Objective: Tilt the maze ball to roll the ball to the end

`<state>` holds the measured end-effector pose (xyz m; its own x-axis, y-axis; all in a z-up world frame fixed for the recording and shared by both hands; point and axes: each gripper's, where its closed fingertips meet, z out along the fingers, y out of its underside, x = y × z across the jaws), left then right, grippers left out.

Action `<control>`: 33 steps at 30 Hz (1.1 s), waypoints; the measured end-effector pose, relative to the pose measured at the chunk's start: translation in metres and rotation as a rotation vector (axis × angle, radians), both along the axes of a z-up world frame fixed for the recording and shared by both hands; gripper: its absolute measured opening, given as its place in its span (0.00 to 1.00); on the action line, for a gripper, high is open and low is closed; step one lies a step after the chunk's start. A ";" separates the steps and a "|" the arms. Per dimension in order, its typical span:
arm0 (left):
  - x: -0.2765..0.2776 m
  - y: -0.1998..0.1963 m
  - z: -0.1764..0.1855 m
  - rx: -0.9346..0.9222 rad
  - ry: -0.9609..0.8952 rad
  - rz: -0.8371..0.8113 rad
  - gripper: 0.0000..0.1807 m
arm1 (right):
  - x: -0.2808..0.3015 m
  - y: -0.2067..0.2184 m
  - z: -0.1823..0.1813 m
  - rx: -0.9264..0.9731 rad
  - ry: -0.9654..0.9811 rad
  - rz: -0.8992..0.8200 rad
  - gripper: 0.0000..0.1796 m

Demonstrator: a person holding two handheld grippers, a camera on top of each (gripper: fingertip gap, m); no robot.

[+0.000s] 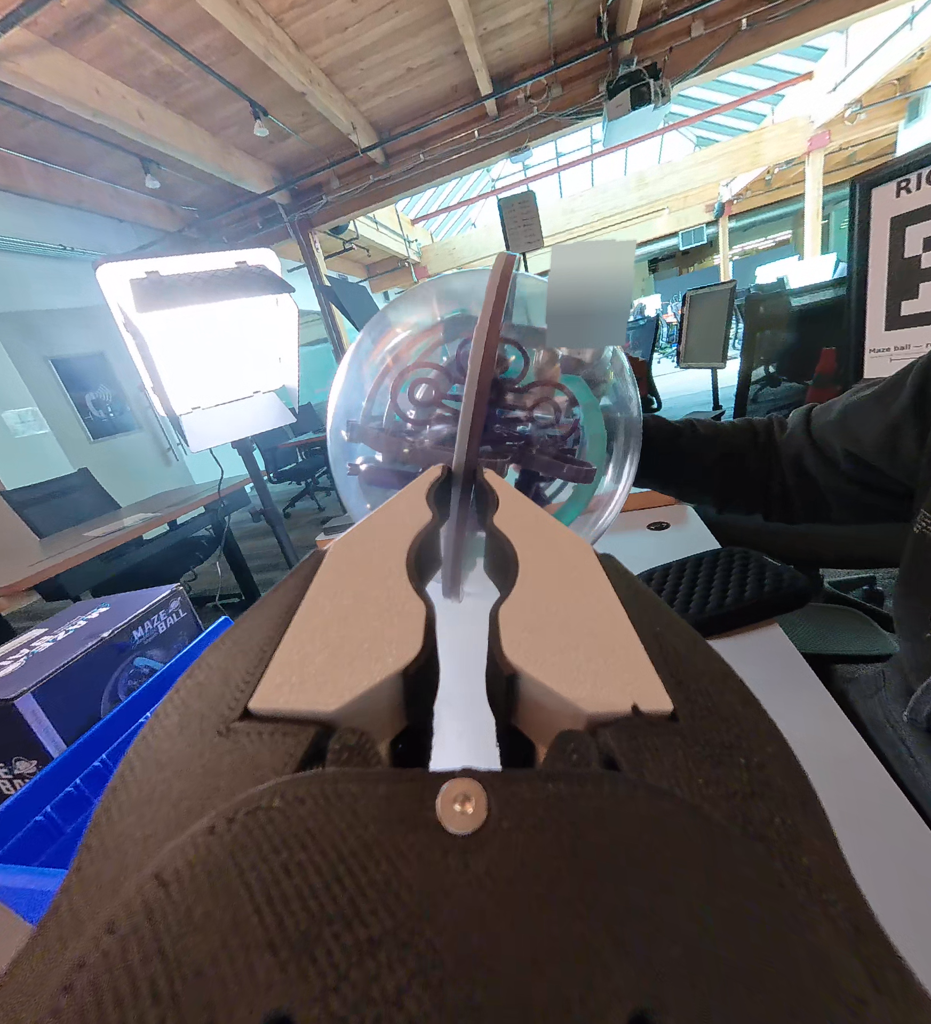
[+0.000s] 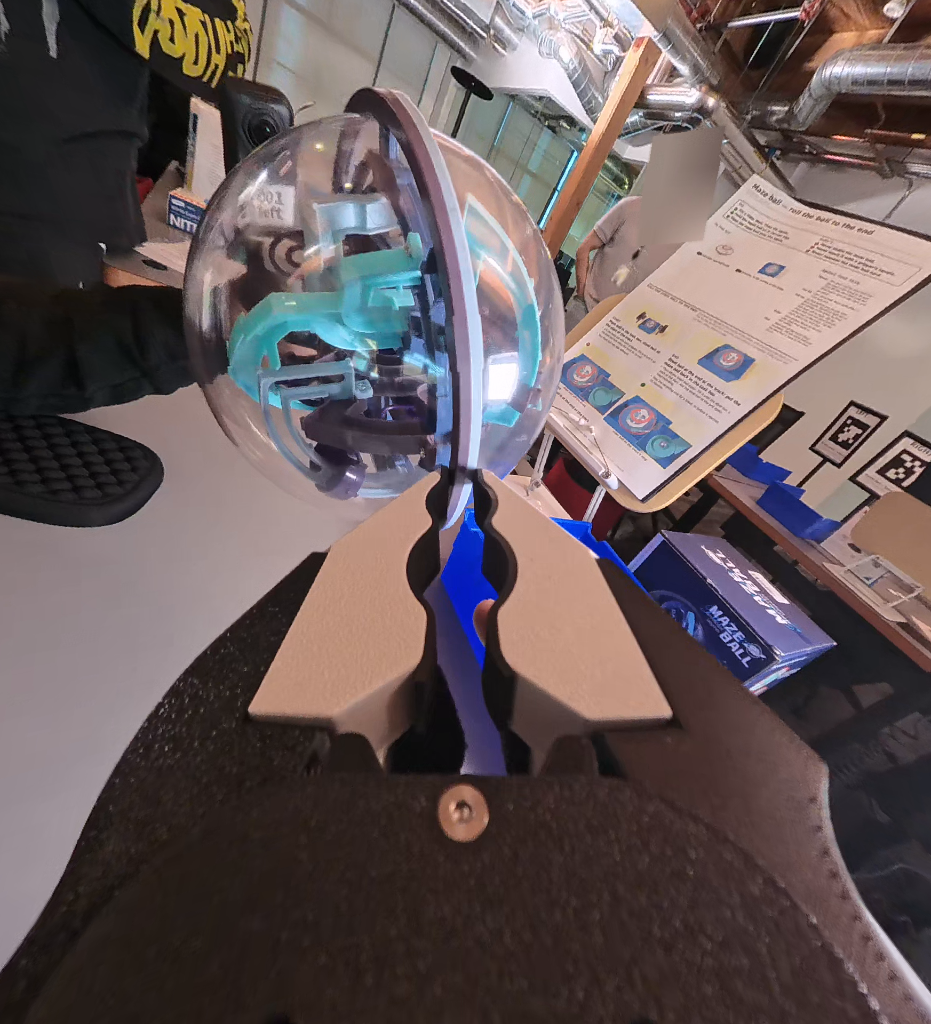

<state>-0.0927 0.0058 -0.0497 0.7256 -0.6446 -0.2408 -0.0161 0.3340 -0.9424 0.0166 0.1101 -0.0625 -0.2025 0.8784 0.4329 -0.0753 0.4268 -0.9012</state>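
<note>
A: Nearest the lens in the left wrist view, the left gripper (image 1: 462,487) is seen clenched on the flat ring (image 1: 479,388) that circles the maze ball (image 1: 485,404), the ring's lower edge being pinched between the two tan fingers (image 1: 374,598).

B: The same is shown from the other side. The right gripper (image 2: 458,485) is closed on the ring (image 2: 454,310) as well, so the maze ball (image 2: 363,310) is held up between both tools, clear of the white table (image 2: 119,582).

A: The ring is tilted slightly off vertical in both views. Dark purple tracks are seen inside the clear shell in the left wrist view.

B: Teal, grey and dark purple tracks are seen in the right wrist view. The small ball itself cannot be made out in either picture.

A: Just beyond the fingers, a black mesh pad (image 1: 723,587) is seen lying on the table (image 1: 840,737), with a dark sleeve (image 1: 773,460) reaching toward the sphere from the right.

B: Below and left of the left gripper, a blue bin (image 1: 91,776) and a dark printed box (image 1: 58,676) are shown. The box (image 2: 729,609) is also caught at the right of the right wrist view.

A: Farther off, a bright light panel (image 1: 208,343) is set on a stand.

B: Behind the sphere, a printed instruction board (image 2: 740,343) is propped at a slant, with a standing person (image 2: 607,249) beyond it.
</note>
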 end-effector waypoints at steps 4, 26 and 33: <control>0.014 -0.004 0.012 0.029 0.066 0.012 0.04 | -0.002 0.006 -0.012 -0.056 0.005 0.015 0.03; 0.015 -0.014 0.004 0.127 0.087 0.014 0.04 | 0.007 -0.006 0.000 0.028 0.130 0.013 0.03; 0.013 -0.017 0.002 0.152 0.073 0.020 0.04 | 0.007 -0.010 0.011 0.069 0.125 0.012 0.03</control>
